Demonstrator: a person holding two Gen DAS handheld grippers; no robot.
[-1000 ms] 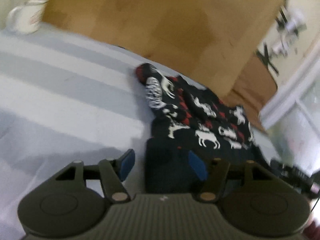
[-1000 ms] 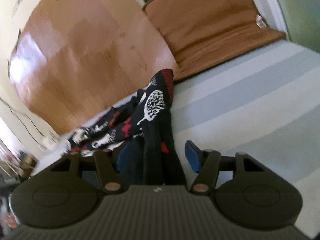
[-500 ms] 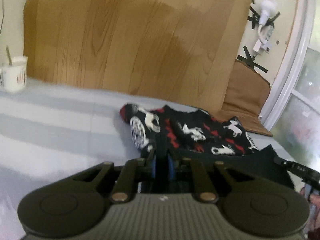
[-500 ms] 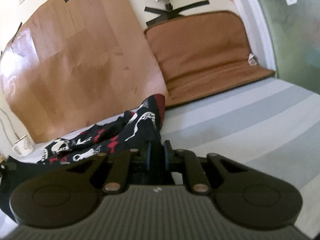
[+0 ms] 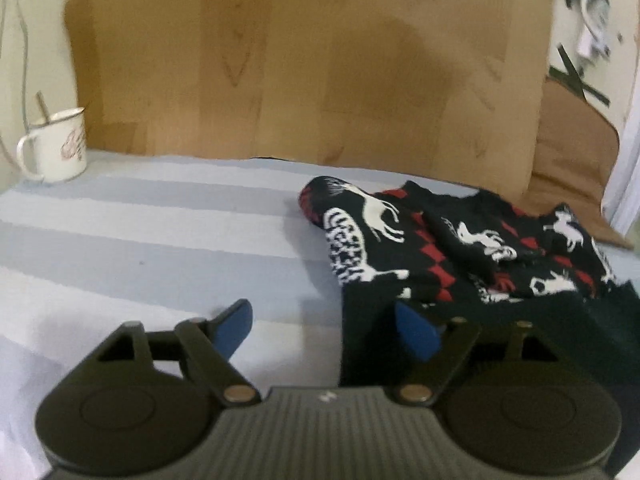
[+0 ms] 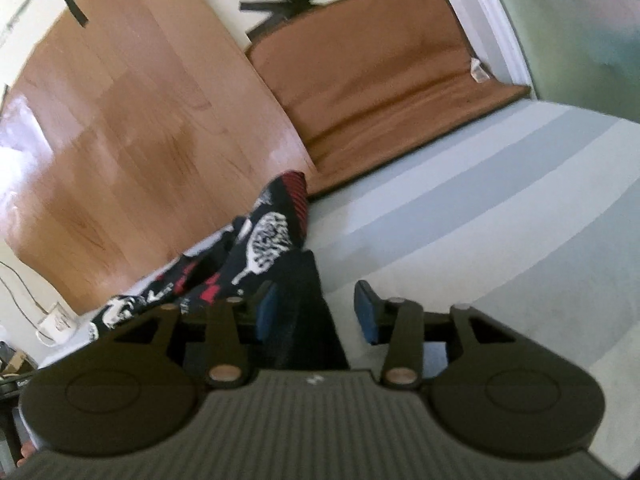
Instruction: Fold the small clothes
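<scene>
A small black sweater (image 5: 460, 248) with white deer and red diamonds lies crumpled on the striped sheet (image 5: 140, 240). Its plain black hem reaches toward both cameras. My left gripper (image 5: 326, 328) has its jaws opening wide. The hem's left edge lies just inside the right blue pad (image 5: 416, 332), and neither pad presses on it. In the right wrist view the sweater (image 6: 268, 240) runs off to the left. The right gripper (image 6: 318, 312) is also opening, and a black fold of the hem stands loose between its pads.
A white enamel mug (image 5: 56, 148) with a spoon stands at the sheet's far left corner. A wooden board (image 5: 300, 60) leans against the wall behind the sweater, with a brown cushion (image 6: 380, 80) beside it. Bare striped sheet (image 6: 500, 200) spreads right of the right gripper.
Both grippers closed on the black hem half a second ago and have since opened off it. The left gripper has shifted left, so the hem now sits by its right pad.
</scene>
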